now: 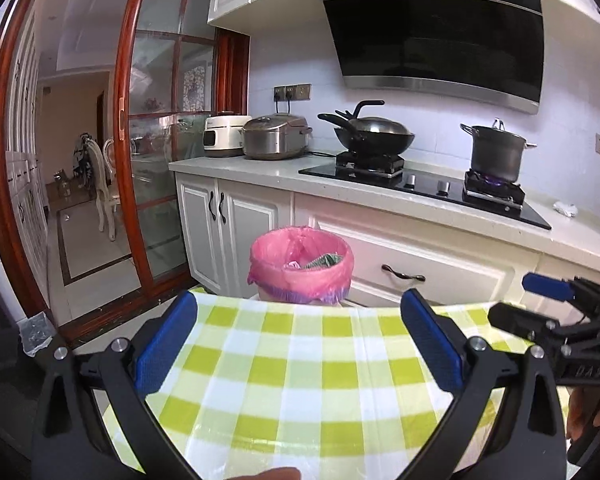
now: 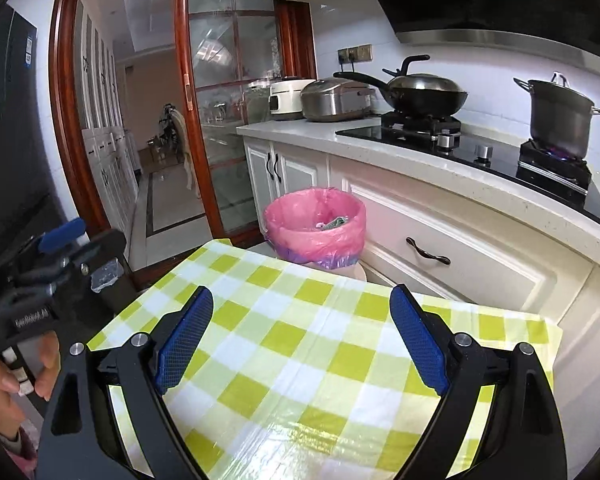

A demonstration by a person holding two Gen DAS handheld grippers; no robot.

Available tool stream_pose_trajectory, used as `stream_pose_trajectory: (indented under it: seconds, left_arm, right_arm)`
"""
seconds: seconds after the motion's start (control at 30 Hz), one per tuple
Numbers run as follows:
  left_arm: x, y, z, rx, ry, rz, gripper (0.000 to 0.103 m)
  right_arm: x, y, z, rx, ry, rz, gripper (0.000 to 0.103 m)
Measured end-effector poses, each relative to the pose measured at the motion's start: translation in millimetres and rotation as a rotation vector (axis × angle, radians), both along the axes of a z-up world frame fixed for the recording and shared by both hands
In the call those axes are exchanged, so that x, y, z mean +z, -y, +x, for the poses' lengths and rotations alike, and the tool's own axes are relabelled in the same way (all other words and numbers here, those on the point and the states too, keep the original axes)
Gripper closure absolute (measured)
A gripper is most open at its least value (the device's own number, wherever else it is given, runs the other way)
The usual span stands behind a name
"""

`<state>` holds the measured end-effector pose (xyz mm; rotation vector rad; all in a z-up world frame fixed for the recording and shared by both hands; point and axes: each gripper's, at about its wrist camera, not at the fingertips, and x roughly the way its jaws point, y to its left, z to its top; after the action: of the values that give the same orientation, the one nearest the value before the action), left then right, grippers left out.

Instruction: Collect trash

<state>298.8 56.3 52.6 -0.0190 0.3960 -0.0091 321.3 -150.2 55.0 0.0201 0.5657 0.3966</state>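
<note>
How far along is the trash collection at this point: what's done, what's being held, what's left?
Done: the bin with the pink liner already holds some scraps, one greenish.
In hand: nothing. The left gripper and right gripper are both open over the checked tablecloth, which shows no litter in either view.
Left: a crumpled white wad still lies on the counter right of the stove; it looks like the next pickup.

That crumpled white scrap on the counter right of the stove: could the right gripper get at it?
Probably yes: the scrap lies alone on open counter, and the right gripper is open and empty.
</note>
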Motion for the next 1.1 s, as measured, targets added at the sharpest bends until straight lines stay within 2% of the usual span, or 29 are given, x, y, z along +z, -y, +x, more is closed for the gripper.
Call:
stream_pose_trajectory:
  seconds: [0.13,0.3,0.57,1.1]
  left_arm:
    - [-2.3,6.3,-16.1,-0.014,0.002,0.02,0.004]
    - [1.2,4.8,-24.8,-0.012,-0.001,0.0,0.004]
    - [14.6,1.5,-28.9,0.0,0.017,-0.012,0.004]
    - [20.2,-2.7,-38.3,0.014,0.029,-0.013,0.004]
  right_arm:
    - [4.3,2.0,-13.5,-0.003,0.007,-0.022,0.018]
    - [12.7,3.2,-21.1,-0.007,0.012,-0.022,0.018]
    - [21.4,4.3,-26.3,-0.025,0.008,-0.031,0.018]
    - [29.8,4.4,-35.4,-0.031,0.026,-0.022,0.018]
